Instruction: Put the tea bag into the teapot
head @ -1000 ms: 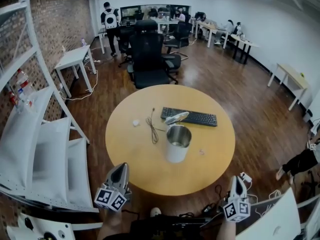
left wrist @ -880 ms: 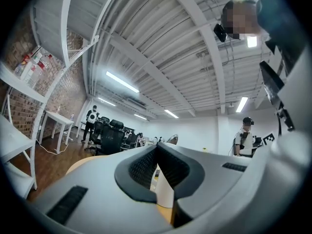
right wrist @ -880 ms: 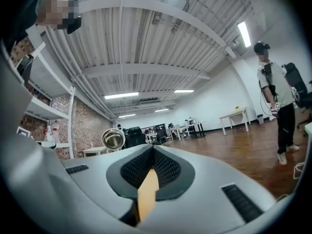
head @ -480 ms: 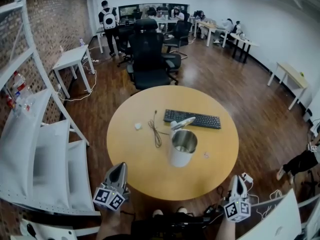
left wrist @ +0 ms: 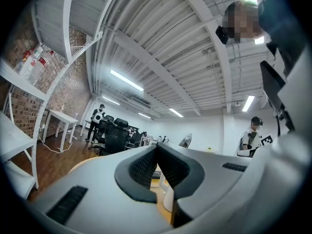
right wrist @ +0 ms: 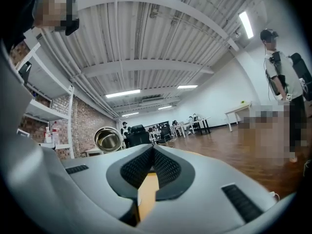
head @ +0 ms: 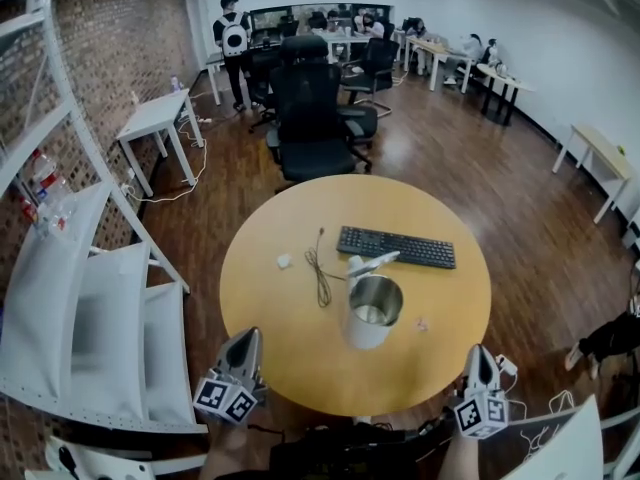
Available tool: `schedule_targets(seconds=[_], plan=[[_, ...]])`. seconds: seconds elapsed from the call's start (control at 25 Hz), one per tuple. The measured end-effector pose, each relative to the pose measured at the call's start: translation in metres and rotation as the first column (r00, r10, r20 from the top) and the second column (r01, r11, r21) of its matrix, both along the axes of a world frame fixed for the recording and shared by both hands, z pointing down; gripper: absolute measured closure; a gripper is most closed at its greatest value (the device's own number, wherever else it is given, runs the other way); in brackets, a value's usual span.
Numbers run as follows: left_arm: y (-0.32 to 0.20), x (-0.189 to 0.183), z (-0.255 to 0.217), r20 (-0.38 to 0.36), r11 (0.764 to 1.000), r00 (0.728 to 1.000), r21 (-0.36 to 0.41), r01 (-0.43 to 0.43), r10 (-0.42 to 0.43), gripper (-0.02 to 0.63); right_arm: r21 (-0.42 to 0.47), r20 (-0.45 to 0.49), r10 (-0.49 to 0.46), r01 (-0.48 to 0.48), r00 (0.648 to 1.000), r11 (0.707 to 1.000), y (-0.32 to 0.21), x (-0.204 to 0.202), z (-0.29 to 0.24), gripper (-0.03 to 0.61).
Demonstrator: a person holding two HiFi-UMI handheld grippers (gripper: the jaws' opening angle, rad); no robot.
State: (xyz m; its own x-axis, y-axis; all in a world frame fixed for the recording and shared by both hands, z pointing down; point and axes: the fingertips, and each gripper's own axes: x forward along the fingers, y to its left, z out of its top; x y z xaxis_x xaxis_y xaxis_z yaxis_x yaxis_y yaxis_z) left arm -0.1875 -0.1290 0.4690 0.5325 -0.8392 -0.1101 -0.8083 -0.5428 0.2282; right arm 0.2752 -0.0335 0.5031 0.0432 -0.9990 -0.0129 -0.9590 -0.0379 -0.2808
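The teapot [head: 372, 313], a white pot with a steel rim and its lid tipped open, stands near the middle of the round yellow table [head: 270, 338]. A small white piece [head: 284, 261] lies left of it and a small pale scrap [head: 422, 323] right of it; I cannot tell which is the tea bag. My left gripper [head: 247, 335] hovers at the table's near left edge, shut and empty. My right gripper [head: 479, 350] is off the near right edge, also shut and empty. In the left gripper view the teapot [left wrist: 169, 199] shows past the closed left gripper [left wrist: 156, 146].
A black keyboard [head: 396, 247] lies behind the teapot, with a thin dark cable [head: 322, 273] to its left. A black office chair [head: 312, 118] stands beyond the table. White shelving [head: 70, 298] runs along the left. People and desks fill the far room.
The head view has shifted: table and teapot sit a little further right and lower in the picture. Both grippers stay shut and empty near the table's front edge.
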Motion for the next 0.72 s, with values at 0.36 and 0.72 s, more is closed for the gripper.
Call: schedule_targets(seconds=[0.36, 0.72], plan=[[-0.03, 0.015, -0.004, -0.014, 0.999, 0.999, 0.0, 0.033, -0.033, 0.618, 0.034, 0.003, -0.042, 0.042, 0.999, 0.999, -0.053, 0.018, -0.009, 0.572], [-0.056, 0.021, -0.007, 0.013, 0.998, 0.998, 0.006, 0.065, -0.065, 0.618, 0.016, -0.015, -0.061, 0.061, 0.998, 0.998, -0.082, 0.032, -0.003, 0.572]])
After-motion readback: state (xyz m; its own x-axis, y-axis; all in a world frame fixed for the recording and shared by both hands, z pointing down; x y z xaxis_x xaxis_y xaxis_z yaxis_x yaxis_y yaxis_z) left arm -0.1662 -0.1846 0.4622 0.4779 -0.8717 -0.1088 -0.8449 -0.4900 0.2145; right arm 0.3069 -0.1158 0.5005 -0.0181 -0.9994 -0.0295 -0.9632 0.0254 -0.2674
